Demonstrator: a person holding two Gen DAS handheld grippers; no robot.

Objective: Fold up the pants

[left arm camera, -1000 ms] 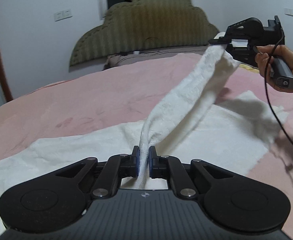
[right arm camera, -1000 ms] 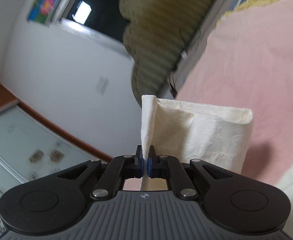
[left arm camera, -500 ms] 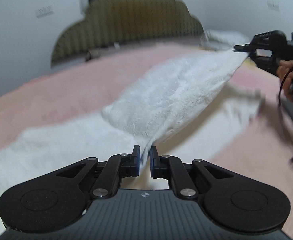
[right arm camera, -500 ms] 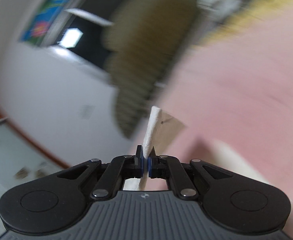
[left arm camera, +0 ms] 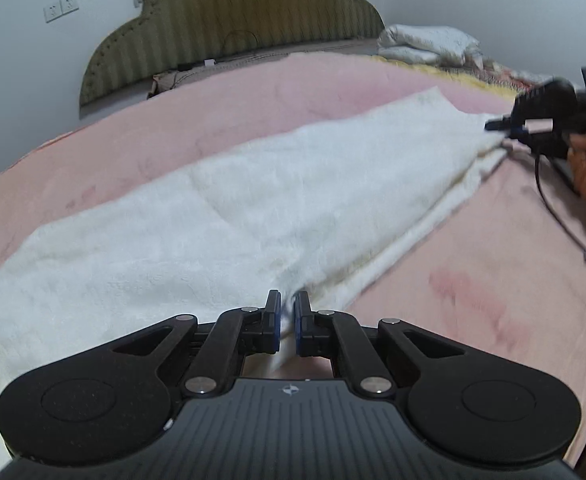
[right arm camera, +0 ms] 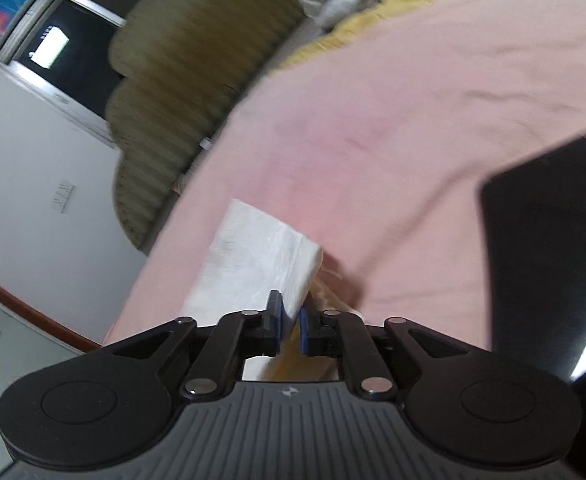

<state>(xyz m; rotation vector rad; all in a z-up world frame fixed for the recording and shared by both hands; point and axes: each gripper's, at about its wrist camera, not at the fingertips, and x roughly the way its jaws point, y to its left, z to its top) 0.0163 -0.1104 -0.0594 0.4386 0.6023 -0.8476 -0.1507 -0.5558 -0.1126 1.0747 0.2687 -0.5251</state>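
Note:
White fleecy pants [left arm camera: 253, 200] lie spread on the pink bed cover [left arm camera: 173, 120], one leg folded over the other. My left gripper [left arm camera: 287, 312] is shut on the near edge of the pants, low over the bed. My right gripper [right arm camera: 290, 318] is shut on the pants' far end [right arm camera: 261, 264]; it also shows in the left wrist view [left arm camera: 501, 130] at the right, down at the bed surface, held by a hand.
An olive padded headboard [left arm camera: 229, 28] stands at the back. White pillows [left arm camera: 425, 44] and a yellow blanket lie at the far right. A black flat object [right arm camera: 549, 248] lies on the bed beside my right gripper. A cable [left arm camera: 561, 216] trails on the cover.
Both grippers have come down from the air, laying the lifted leg flat over the other leg on the bed. Both still grip the cloth.

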